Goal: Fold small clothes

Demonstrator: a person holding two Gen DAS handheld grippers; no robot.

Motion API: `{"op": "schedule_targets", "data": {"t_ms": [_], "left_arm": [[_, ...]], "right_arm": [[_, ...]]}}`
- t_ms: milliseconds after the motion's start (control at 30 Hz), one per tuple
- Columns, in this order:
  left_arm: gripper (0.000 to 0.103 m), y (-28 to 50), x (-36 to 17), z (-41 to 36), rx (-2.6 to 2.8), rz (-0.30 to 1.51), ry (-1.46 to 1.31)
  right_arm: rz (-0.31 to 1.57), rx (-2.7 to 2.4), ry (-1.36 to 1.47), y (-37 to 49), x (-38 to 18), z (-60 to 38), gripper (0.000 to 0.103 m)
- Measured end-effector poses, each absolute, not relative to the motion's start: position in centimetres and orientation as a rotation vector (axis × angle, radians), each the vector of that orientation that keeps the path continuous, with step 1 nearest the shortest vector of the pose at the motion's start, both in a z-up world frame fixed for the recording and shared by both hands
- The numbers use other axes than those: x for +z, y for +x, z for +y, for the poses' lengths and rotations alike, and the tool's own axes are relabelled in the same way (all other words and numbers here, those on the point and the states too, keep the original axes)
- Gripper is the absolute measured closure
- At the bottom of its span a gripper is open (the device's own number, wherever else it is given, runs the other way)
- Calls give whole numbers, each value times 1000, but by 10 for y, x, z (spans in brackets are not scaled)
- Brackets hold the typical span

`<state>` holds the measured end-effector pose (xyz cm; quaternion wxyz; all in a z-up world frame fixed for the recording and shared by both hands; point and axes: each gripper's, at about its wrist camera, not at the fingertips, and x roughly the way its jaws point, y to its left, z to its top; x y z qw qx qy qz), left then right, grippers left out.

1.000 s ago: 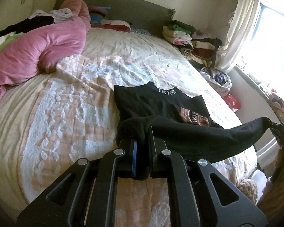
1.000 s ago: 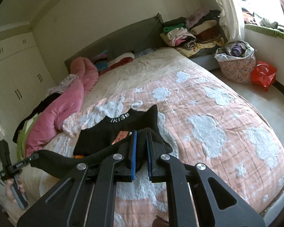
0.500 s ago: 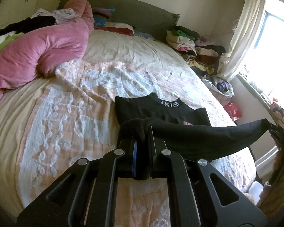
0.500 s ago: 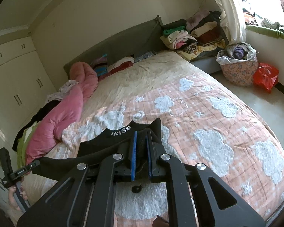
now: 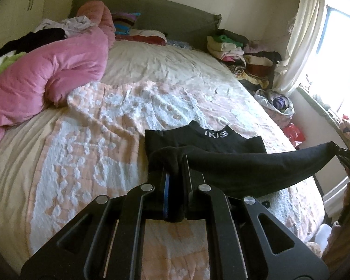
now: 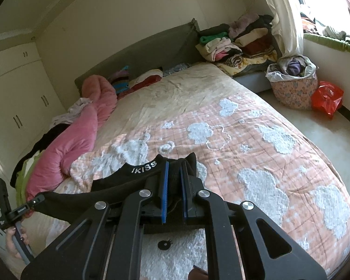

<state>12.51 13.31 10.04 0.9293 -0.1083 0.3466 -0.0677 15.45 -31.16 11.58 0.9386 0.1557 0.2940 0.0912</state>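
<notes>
1. Left gripper (image 5: 175,165): jaws drawn almost together, clamped on one bunched corner of the black garment (image 5: 245,170).
2. Right gripper (image 6: 174,172): jaws likewise narrow, blue pads pressing a fold of the same black cloth at its other corner.
3. Between the two grips: a black edge stretched taut and lifted off the bed, running in the left wrist view out to the right gripper at the frame's right side, and in the right wrist view out to the left gripper at lower left, with a hand (image 6: 14,245) on its handle.
4. Just beyond the jaws: the remaining part of the garment lying flat on the peach quilt (image 5: 93,144) with white cloud shapes, white lettering at the neckband facing up.
5. Further up the bed: a rolled pink duvet (image 5: 46,77) along the left side, dark and green clothes heaped beside it.
6. At the headboard (image 5: 170,16): striped and red folded items.
7. Far right corner: a stack of folded clothes (image 5: 240,53), then a floral laundry basket (image 6: 294,86) and a red bag (image 6: 326,98) on the floor near the curtain.
</notes>
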Motion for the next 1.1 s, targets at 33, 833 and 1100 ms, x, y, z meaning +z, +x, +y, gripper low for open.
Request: {"op": "schedule_targets", "data": {"t_ms": [33,833,1100], "left_arm": [[100,127,100,133,-139,710,-227],[100,178,81,136,-84,746,-235],[100,196,64,143,-60,783,-243]], "right_arm": [[604,184,316,157,116,-311,95],[672,164,277,230,99,-298,95],[682,174,247,252,92,-290,95]]}}
